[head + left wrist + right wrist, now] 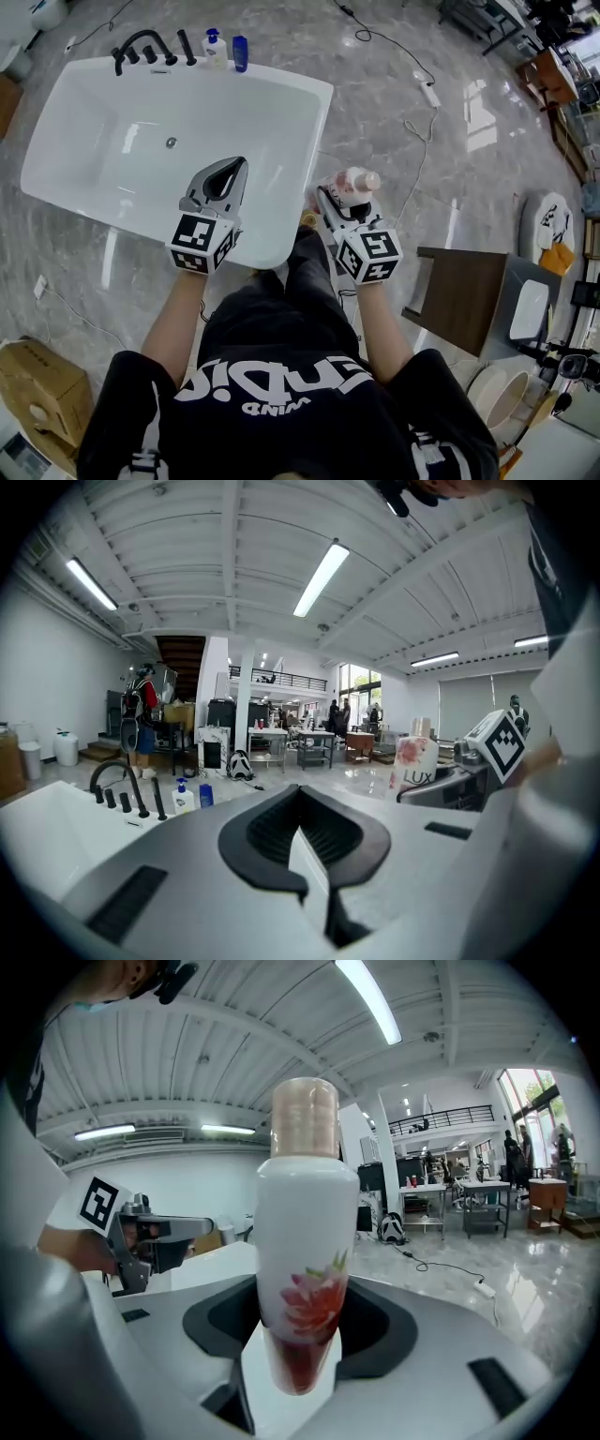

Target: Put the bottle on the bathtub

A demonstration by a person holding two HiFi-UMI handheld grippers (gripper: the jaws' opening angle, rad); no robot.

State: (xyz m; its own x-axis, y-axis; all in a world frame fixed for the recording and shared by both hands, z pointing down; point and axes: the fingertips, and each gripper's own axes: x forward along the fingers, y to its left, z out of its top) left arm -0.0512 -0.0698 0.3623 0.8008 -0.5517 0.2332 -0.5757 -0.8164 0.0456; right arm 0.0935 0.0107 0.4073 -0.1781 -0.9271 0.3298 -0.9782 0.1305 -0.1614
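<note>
bottle (354, 184) is held upright in the fingers of the right gripper (339, 202), just beside the near right corner of the bathtub (314, 112); placement on the rim is judged outstanding. left gripper (230, 174) is poised over the basin, fingers together, nothing held. faucet (141, 45), pump bottle (215, 47) and blue bottle (240, 52) occupy the far rim.

Bright, even light from ceiling tubes (321, 578); glare on glossy floor (480, 98); gripper views fisheye-warped, corners dark
</note>
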